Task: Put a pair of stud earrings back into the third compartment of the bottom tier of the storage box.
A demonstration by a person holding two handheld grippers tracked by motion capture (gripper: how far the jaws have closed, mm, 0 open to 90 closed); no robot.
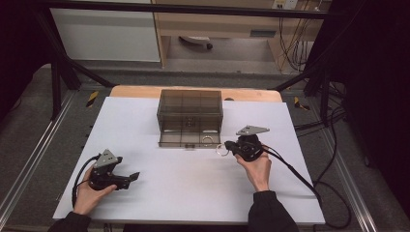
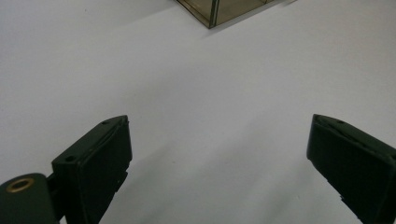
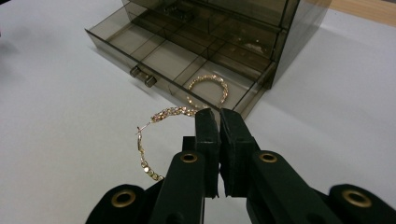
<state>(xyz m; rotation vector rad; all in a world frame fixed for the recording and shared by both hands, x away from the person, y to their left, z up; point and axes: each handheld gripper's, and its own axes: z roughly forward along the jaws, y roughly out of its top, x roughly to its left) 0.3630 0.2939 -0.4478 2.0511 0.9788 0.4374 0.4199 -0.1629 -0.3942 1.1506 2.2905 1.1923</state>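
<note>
Two grippers are on my list, one per hand. Right gripper (image 3: 212, 114): jaws pressed together on a gold hoop earring (image 3: 149, 140), pinching its rim at one spot so the rest of the ring hangs out to the left of the jaws in the right gripper view; in the high view I see this gripper (image 1: 228, 147) held above the white table sheet (image 1: 193, 193), just off the front right corner of the open drawer, with the hoop at its tip. Left gripper (image 2: 219, 154): jaws spread wide, nothing between them, pointing across bare sheet; in the high view it (image 1: 133, 178) sits near the front left of the sheet, well apart from the box. One smoky see-through drawer box (image 1: 189, 108) stands at the middle back of the sheet, its bottom drawer (image 3: 154, 51) pulled out toward me and split into compartments. One second gold hoop earring (image 3: 209, 88) lies flat in the drawer's front right compartment, near the drawer's small knob handle (image 3: 142, 76). Something small and dark rests in a compartment farther back; I cannot tell what it is.
</note>
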